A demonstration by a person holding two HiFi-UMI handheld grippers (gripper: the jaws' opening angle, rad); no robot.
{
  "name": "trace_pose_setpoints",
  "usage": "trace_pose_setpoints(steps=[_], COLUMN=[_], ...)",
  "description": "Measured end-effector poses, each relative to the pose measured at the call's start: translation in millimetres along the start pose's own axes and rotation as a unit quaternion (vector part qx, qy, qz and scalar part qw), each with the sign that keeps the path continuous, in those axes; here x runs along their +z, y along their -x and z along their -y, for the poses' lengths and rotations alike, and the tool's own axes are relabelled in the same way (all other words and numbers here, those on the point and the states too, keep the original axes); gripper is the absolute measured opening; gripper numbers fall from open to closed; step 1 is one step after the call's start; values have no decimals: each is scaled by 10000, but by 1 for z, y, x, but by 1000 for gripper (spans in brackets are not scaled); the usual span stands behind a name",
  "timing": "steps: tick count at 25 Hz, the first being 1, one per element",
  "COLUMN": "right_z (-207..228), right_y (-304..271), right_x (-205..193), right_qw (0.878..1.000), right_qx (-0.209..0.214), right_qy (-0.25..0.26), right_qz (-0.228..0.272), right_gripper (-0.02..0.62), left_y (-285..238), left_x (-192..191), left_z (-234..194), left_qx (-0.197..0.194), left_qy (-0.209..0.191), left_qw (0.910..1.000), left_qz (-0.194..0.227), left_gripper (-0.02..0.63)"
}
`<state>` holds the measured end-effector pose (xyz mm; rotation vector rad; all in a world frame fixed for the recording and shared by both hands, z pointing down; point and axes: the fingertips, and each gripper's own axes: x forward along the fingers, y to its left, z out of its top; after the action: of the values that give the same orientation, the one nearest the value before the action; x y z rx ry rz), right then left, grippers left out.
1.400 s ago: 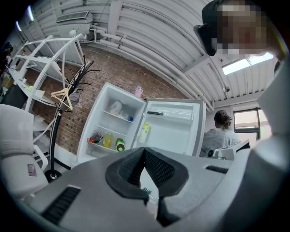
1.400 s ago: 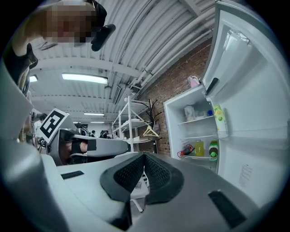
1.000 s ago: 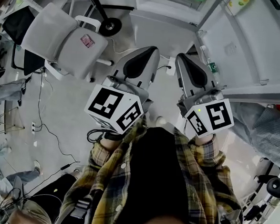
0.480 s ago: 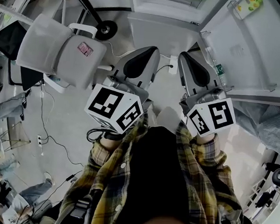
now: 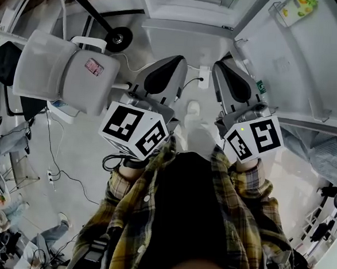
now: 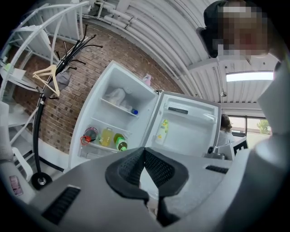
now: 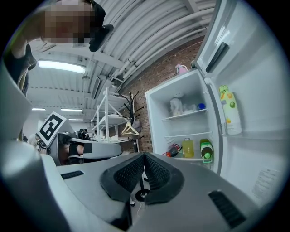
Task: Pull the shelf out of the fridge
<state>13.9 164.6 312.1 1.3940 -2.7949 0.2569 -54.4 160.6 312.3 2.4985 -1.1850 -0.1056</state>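
Observation:
The white fridge [image 6: 113,122] stands open some way ahead of me, its door [image 6: 190,127] swung out to the right. An upper shelf [image 6: 118,108] carries a white bag. On the lower shelf [image 6: 103,145] stand a yellow bottle, a green bottle and a red item. The right gripper view shows the same shelves [image 7: 188,114] and the door [image 7: 244,90]. Both grippers are held side by side in front of my chest, well short of the fridge. My left gripper [image 5: 176,61] [image 6: 145,150] is shut and empty. My right gripper [image 5: 222,64] [image 7: 145,155] is shut and empty too.
A grey office chair [image 5: 63,77] stands to my left. A coat stand [image 6: 50,74] with a hanger has its round black base [image 5: 119,38] near the fridge. Cables [image 5: 57,158] lie on the floor. A white rack [image 7: 108,113] stands left of the fridge. A person [image 6: 224,129] is beyond the door.
The fridge foot and the chair have slid down and left in the head view as I moved nearer the fridge. Both grippers stay shut, side by side.

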Motion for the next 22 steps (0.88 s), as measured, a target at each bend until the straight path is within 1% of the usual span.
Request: trace_pose_setpoints(steps=[6,11,15,22], right_z=[51,89,106,119], right_y=[-28,-54,-67,-82], right_x=[18,39,43,43], right_qw=[10000,9996,9987,9976], right_qx=[69,255,454,678], right_qy=[22,131,207,99], right_qz=[21,84,91,78], right_gripper=[18,18,18,18], left_y=[-53,-97,-118,-131], left_x=[19,38,43,48], left_z=[-15,-25,-28,-40], left_qx=[109,256,387,628], left_qy=[18,13,-26,-41], left_qw=[9999,9992,9985,9971], left_qz=[110,305,390,431], left_gripper=[4,3,5,4])
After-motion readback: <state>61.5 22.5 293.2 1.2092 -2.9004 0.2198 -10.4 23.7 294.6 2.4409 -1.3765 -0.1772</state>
